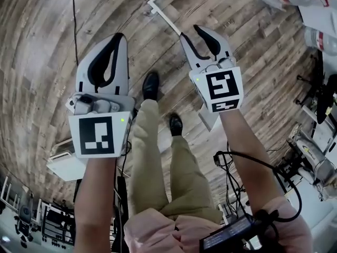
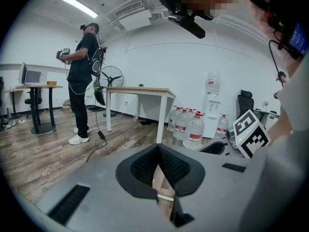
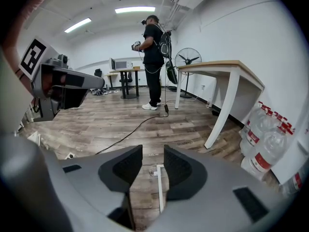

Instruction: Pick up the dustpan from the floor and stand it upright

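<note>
The white dustpan lies flat on the wood floor; its long handle [image 1: 164, 15] runs from the upper middle down under my right gripper, and part of the pan [image 1: 208, 119] shows below that gripper. My right gripper [image 1: 192, 33] hovers above the handle, open, holding nothing. In the right gripper view the handle [image 3: 160, 185] shows on the floor through the gap of that gripper [image 3: 153, 154]. My left gripper [image 1: 119, 38] is held to the left of the dustpan, shut on nothing, its pads meeting in the left gripper view [image 2: 158, 148].
My own legs and black shoes [image 1: 150, 84] stand between the grippers. A white box [image 1: 64, 166] sits at lower left. A black cable [image 3: 130, 129] crosses the floor. A white table [image 3: 227, 88], water bottles [image 2: 189, 127], a fan and another person [image 3: 153, 57] stand beyond.
</note>
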